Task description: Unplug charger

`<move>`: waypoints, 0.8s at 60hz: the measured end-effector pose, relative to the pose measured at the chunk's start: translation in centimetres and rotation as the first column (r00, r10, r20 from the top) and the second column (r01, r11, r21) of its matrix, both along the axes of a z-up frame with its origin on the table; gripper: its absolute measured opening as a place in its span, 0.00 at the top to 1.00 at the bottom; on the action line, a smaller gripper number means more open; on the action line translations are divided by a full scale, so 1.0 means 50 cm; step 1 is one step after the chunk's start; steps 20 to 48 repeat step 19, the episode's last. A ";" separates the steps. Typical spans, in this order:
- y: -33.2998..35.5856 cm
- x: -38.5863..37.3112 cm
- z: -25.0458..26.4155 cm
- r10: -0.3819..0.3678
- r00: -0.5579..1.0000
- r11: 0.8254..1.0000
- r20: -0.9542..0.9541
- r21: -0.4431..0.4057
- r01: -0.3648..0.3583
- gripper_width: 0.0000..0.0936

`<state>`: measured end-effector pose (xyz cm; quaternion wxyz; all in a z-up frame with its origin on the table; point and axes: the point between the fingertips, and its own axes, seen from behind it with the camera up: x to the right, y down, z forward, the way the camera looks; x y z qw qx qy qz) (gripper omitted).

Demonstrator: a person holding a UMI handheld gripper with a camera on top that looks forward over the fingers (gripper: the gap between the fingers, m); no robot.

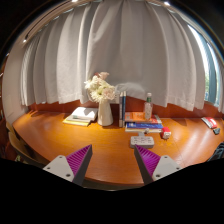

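Observation:
A small white block with dark spots, which looks like a power strip or charger [143,140], lies on the wooden desk [100,145] just beyond my right finger's tip. No cable can be made out. My gripper [113,151] is held low over the desk's near edge. Its two purple pads stand wide apart with only bare wood between them, so it is open and empty. The white block is ahead and slightly right of the fingers, not between them.
Behind the white block lies a stack of books [143,124] with a bottle [148,106] on it. A vase of white flowers [103,98] and an upright dark book [122,108] stand at the centre back. Papers [80,116] lie at the left. Curtains [120,50] hang behind.

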<state>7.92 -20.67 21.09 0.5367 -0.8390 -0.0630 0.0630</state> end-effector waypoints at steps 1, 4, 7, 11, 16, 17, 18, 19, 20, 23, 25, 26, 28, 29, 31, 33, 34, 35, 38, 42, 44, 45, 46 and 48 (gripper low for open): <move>-0.002 -0.001 -0.003 0.000 1.000 1.000 0.002 -0.003 0.000 0.09; -0.007 -0.002 -0.008 -0.004 1.000 1.000 0.011 -0.008 0.004 0.09; -0.009 0.002 -0.017 -0.008 1.000 1.000 0.020 -0.011 0.008 0.09; -0.016 -0.001 -0.022 -0.010 1.000 1.000 0.019 -0.019 0.011 0.09; -0.020 -0.001 -0.024 -0.017 1.000 0.999 0.016 -0.027 0.018 0.09; -0.021 -0.002 -0.024 -0.019 1.000 0.999 0.015 -0.029 0.019 0.09; -0.022 -0.002 -0.025 -0.020 1.000 0.999 0.014 -0.032 0.020 0.09; -0.023 -0.002 -0.026 -0.020 1.000 0.999 0.014 -0.035 0.020 0.09; -0.023 -0.002 -0.026 -0.020 1.000 0.999 0.014 -0.035 0.020 0.09; -0.023 -0.002 -0.026 -0.020 1.000 0.999 0.014 -0.035 0.020 0.09; -0.023 -0.002 -0.026 -0.020 1.000 0.999 0.014 -0.035 0.020 0.09; -0.023 -0.002 -0.026 -0.020 1.000 0.999 0.014 -0.035 0.020 0.09; -0.023 -0.002 -0.026 -0.020 1.000 0.999 0.014 -0.035 0.020 0.09; -0.023 -0.002 -0.026 -0.020 1.000 0.999 0.014 -0.035 0.020 0.09; -0.023 -0.002 -0.026 -0.020 1.000 0.999 0.014 -0.035 0.020 0.09; -0.023 -0.002 -0.026 -0.020 1.000 0.999 0.014 -0.035 0.020 0.09; -0.023 -0.002 -0.026 -0.020 1.000 0.999 0.014 -0.035 0.020 0.09; -0.023 -0.002 -0.026 -0.020 1.000 0.999 0.014 -0.035 0.020 0.09; -0.023 -0.002 -0.026 -0.020 1.000 0.999 0.014 -0.035 0.020 0.09; -0.023 -0.002 -0.026 -0.020 1.000 0.999 0.014 -0.035 0.020 0.09; -0.023 -0.002 -0.026 -0.020 1.000 0.999 0.014 -0.035 0.020 0.09; -0.023 -0.002 -0.026 -0.020 1.000 0.999 0.014 -0.035 0.020 0.09; -0.023 -0.002 -0.026 -0.020 1.000 0.999 0.014 -0.035 0.020 0.09; -0.023 -0.002 -0.026 -0.020 1.000 0.999 0.014 -0.035 0.020 0.09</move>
